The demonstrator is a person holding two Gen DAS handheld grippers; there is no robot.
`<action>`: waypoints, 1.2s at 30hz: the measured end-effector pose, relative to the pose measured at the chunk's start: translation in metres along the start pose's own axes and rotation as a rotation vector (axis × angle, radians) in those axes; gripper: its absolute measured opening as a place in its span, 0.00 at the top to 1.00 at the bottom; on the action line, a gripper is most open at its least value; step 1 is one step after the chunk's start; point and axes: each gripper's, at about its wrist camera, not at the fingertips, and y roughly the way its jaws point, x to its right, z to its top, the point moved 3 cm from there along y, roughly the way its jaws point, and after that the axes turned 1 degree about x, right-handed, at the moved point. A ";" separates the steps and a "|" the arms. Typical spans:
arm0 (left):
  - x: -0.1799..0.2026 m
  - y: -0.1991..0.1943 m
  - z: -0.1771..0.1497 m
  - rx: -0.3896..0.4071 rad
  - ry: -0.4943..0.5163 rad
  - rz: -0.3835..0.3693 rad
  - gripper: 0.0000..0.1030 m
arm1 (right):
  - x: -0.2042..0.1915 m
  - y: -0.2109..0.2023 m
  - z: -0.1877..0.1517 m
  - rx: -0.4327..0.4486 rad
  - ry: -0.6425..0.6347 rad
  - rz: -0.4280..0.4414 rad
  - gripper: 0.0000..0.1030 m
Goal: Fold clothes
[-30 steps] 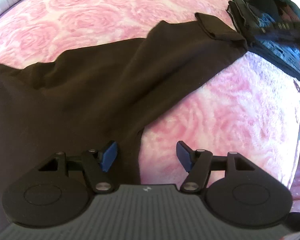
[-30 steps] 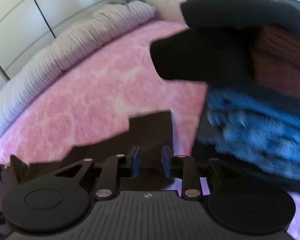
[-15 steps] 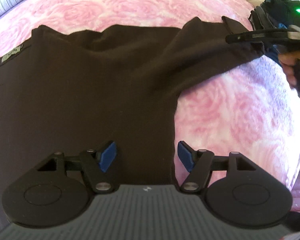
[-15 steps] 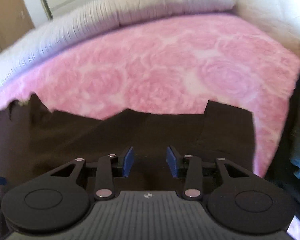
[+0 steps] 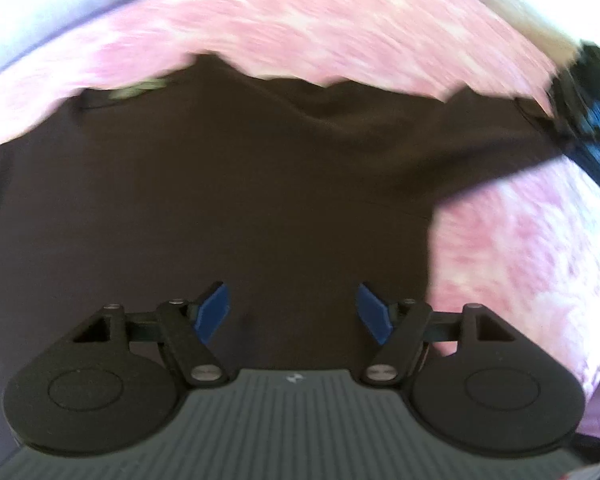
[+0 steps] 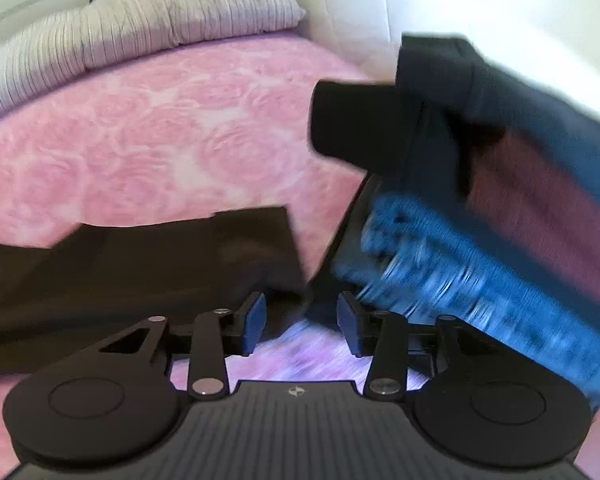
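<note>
Room to work is good on my left: pink bedspread (image 6: 140, 140) runs open up to the striped grey duvet (image 6: 100, 36). On the right, a stack of folded clothes (image 6: 480, 208) crowds in. The dark brown top (image 5: 240, 200) lies spread flat under my left gripper (image 5: 292, 312), one sleeve (image 6: 228, 248) reaching toward the stack, its cuff just ahead of my right gripper (image 6: 302, 320). Both sets of jaws have just been opening; the left stands wide, the right about halfway, nothing gripped between either.

A dark brown shirt (image 5: 236, 184) lies spread flat, one sleeve (image 6: 256, 240) reaching toward stacked folded clothes (image 6: 480, 208).
</note>
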 end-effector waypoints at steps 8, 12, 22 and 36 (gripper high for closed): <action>-0.191 -0.054 -0.040 0.060 -0.011 0.174 0.29 | -0.134 -0.046 -0.012 0.021 -0.108 0.313 0.44; -0.306 -0.060 -0.048 0.079 0.047 0.202 0.29 | -0.229 -0.060 -0.016 0.043 -0.228 0.406 0.43; -0.603 -0.103 -0.089 0.146 -0.343 0.385 0.26 | -0.426 -0.073 -0.034 -0.015 -0.319 0.437 0.37; -0.724 -0.063 -0.129 0.286 -1.118 0.090 0.61 | -0.561 -0.083 -0.078 -0.067 -0.462 0.468 0.36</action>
